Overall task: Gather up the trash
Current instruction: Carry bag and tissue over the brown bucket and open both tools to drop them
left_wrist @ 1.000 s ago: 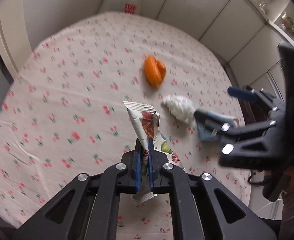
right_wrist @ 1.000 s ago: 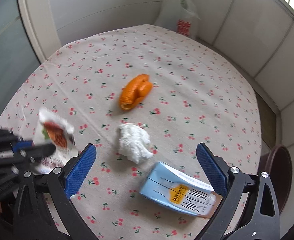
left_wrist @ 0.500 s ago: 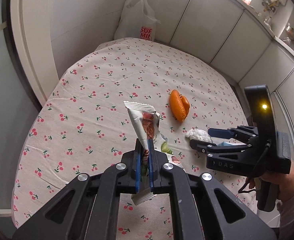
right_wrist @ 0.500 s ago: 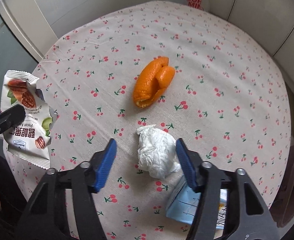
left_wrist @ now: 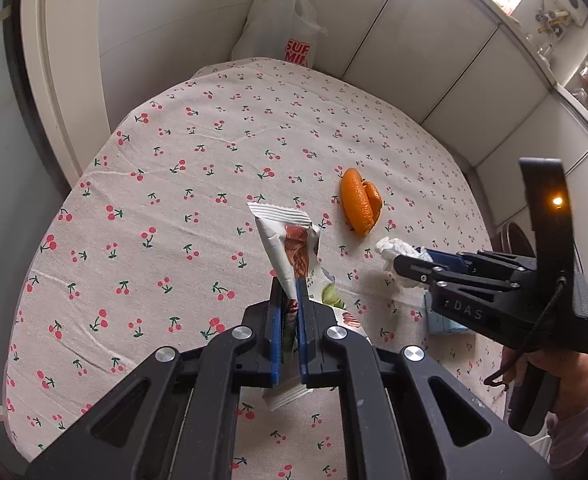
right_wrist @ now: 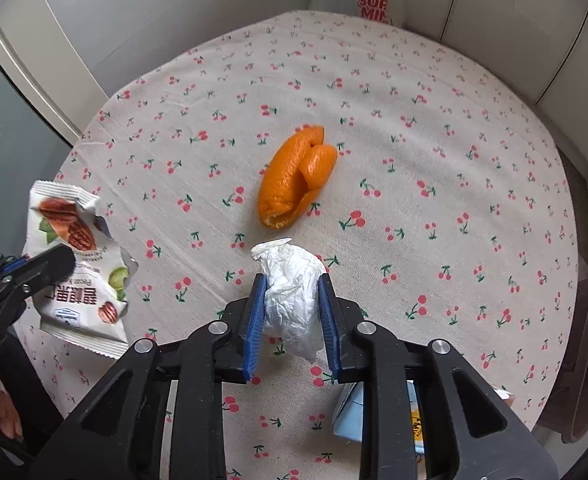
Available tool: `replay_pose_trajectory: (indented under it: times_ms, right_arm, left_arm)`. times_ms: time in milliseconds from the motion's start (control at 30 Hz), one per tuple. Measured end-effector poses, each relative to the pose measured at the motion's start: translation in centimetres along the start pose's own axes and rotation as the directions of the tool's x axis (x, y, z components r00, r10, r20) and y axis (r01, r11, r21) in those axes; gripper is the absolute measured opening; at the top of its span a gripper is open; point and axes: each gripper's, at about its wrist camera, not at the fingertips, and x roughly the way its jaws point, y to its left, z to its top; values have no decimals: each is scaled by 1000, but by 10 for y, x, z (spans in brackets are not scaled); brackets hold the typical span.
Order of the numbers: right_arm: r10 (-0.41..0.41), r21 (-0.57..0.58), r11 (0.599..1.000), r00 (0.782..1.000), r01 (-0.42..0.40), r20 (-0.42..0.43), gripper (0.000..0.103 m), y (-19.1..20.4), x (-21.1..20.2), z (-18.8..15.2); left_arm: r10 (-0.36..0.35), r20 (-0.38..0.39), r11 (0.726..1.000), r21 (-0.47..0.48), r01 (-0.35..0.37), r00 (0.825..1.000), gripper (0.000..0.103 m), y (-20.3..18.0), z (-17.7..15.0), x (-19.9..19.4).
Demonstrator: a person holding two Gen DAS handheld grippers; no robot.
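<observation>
**Right tongs closing in on the tissue while the left is holding the wrapper**

The left tongs (left_wrist: pixel 289 328) are clamping the white printed nut-snack wrapper (left_wrist: pixel 294 252), holding it upright and clear of the round cherry-print worktop (left_wrist: pixel 181 184). The right tongs (right_wrist: pixel 291 316), spread wide a second ago above the near-right clutter, are now bracketing the crumpled white paper tissue (right_wrist: pixel 291 296); the blue pads (right_wrist: pixel 253 320) are sitting against both its flanks. Whether they are already squeezing it or only touching is hard to judge, though the wad is looking pinched between them.

That narrowing is suggesting the second piece of trash is being secured. Two pieces are waiting on the worktop: the curled orange peel (right_wrist: pixel 294 176) just beyond the tissue, and the pale blue flattened carton (right_wrist: pixel 350 416) at the near right, partly hidden under the right tongs. A white plastic shopping bag (left_wrist: pixel 281 28) is standing at the far edge against the wall, possibly the destination, well apart from both tongs.
</observation>
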Motion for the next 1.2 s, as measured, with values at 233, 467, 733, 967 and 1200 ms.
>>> replay_pose_trajectory:
  times_ms: [233,467,733,967,1200]
  right_arm:
    - [-15,2,1000,994,15,106,24,-2,-36,1]
    - [-53,23,999,973,49,224,24,-2,-72,5]
    - [-125,103,990,923,94,365,25,-20,-114,2]
    - [-192,228,968,884,101,427,25,-62,-144,-9]
    - [-292,375,919,847,120,445,25,-116,-168,-33]
  left_arm:
    - [-2,17,1000,14,2,1000,6,-4,0,-4]
    - [-9,52,1000,21,8,999,6,-12,4,-14]
    - [-40,108,998,47,35,993,6,-35,21,-28]
    - [-107,161,991,98,92,981,6,-76,43,-40]
    - [-205,167,968,178,175,964,6,-138,56,-38]
